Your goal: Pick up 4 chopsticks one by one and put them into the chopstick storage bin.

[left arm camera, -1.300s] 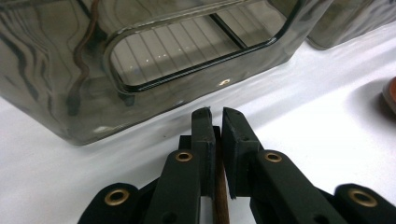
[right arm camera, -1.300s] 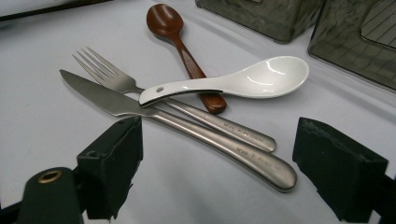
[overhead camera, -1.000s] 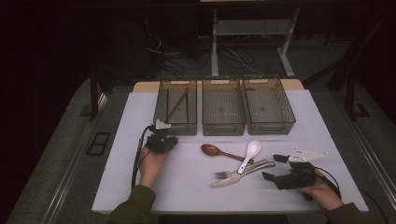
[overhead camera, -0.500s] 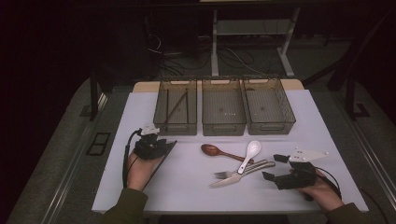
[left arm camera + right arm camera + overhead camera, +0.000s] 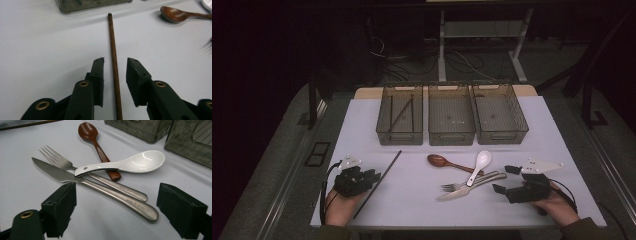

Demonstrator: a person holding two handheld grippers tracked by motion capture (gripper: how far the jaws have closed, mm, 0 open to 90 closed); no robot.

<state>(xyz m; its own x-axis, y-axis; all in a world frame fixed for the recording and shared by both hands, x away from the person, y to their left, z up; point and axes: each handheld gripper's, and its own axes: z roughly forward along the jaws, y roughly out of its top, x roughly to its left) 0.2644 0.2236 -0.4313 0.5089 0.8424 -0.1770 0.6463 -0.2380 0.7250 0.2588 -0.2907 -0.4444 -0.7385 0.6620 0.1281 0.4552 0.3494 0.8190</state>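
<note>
Left gripper [image 5: 371, 176], at seven o'clock on the white table [image 5: 532, 125]: jaws parted by a narrow gap and just now closing, a dark wooden chopstick [image 5: 113, 62] lying flat between them, clear of both pads in the left gripper view. The chopstick runs from the near table edge toward one o'clock, its far tip short of the left tray [image 5: 382, 131]. That tray holds two more chopsticks [image 5: 402, 112]; the middle tray [image 5: 451, 137] and right tray [image 5: 524, 125] stand beside it in a row at twelve o'clock.

Right gripper [image 5: 504, 179], at four o'clock: jaws spread wide, holding nothing, pointed toward nine o'clock at the cutlery pile. In the right gripper view, a steel knife [image 5: 100, 190] and fork [image 5: 58, 160] lie side by side; a white ceramic spoon [image 5: 135, 162] rests across them and across the handle of a brown wooden spoon [image 5: 87, 131].
</note>
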